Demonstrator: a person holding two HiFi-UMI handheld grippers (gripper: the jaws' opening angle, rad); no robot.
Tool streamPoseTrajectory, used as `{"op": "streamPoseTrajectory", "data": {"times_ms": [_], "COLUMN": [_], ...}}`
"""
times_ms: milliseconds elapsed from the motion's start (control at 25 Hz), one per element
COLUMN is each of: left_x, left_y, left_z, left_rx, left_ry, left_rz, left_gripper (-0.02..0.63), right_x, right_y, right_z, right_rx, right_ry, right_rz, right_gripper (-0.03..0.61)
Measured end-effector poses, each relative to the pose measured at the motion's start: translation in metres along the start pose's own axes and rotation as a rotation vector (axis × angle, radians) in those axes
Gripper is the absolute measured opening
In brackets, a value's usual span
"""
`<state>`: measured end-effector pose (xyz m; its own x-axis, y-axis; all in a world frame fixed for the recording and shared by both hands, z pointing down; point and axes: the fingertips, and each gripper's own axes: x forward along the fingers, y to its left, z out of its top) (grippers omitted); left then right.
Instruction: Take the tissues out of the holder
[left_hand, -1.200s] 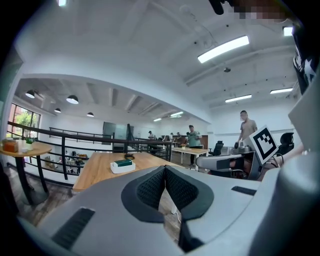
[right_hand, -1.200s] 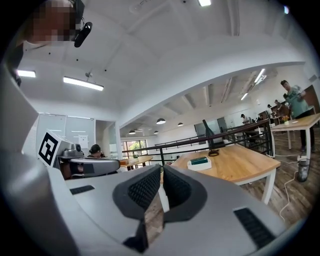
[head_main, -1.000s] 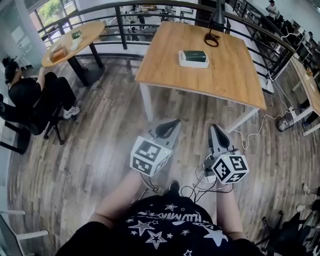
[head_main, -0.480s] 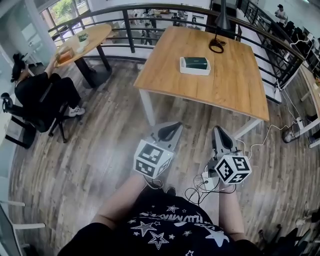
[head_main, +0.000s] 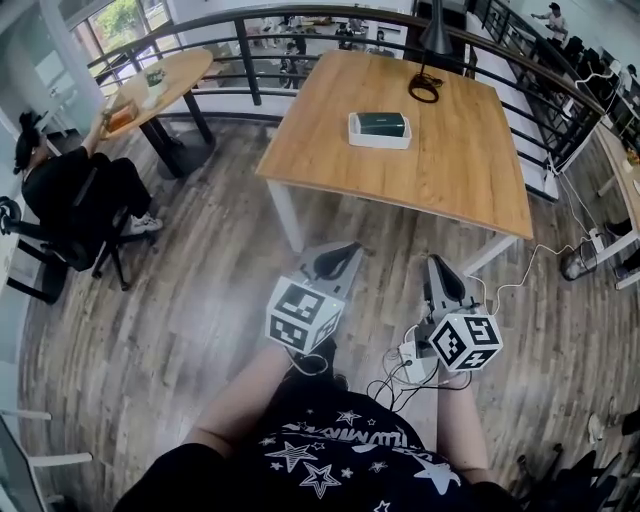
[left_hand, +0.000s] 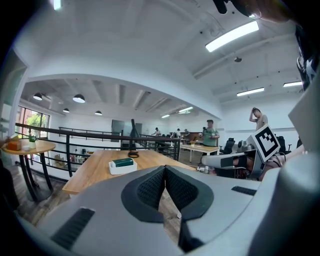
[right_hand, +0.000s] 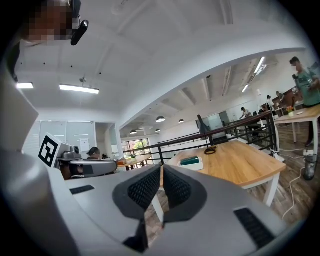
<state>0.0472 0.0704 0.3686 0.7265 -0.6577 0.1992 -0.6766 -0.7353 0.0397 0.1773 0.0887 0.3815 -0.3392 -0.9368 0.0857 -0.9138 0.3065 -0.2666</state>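
Observation:
The tissue holder (head_main: 379, 129), a white tray with a dark green top, sits on the far half of a wooden table (head_main: 450, 170). It also shows in the left gripper view as the holder (left_hand: 123, 165) and in the right gripper view as the holder (right_hand: 190, 161). My left gripper (head_main: 346, 248) and right gripper (head_main: 432, 263) are held side by side over the floor, well short of the table and pointing at it. In each gripper's own view, left (left_hand: 165, 169) and right (right_hand: 162, 168), the jaws meet at the tips with nothing between them.
A black cable coil (head_main: 424, 83) and a lamp post (head_main: 436, 30) stand behind the holder. A black railing (head_main: 250, 45) runs past the table's far side. At the left are a round table (head_main: 150, 85) and a seated person (head_main: 70, 195). Cables (head_main: 520, 275) trail on the floor by the table's right leg.
Both grippers have come a little nearer to the table along with me. Their jaws stand as before.

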Motion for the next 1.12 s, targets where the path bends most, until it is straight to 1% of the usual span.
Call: {"op": "streamPoseTrajectory", "data": {"times_ms": [200, 440, 880, 1120], "left_x": [0.027, 0.063, 0.135, 0.175], "left_y": [0.014, 0.045, 0.140, 0.188], "left_z": [0.000, 0.001, 0.016, 0.022], "left_rx": [-0.001, -0.018, -0.036, -0.044], "left_ry": [-0.003, -0.005, -0.012, 0.001], "left_rz": [-0.030, -0.043, -0.036, -0.046], "left_gripper": [0.012, 0.012, 0.012, 0.012], "right_x": [0.016, 0.055, 0.169, 0.227], "right_y": [-0.018, -0.035, -0.063, -0.079], "right_z": [-0.005, 0.001, 0.016, 0.026], "right_rx": [0.005, -0.017, -0.038, -0.046], "right_ry": [0.016, 0.025, 0.041, 0.052], "right_rz": [-0.037, -0.050, -0.047, -0.056], "right_gripper": [0.026, 0.026, 0.026, 0.026]}}
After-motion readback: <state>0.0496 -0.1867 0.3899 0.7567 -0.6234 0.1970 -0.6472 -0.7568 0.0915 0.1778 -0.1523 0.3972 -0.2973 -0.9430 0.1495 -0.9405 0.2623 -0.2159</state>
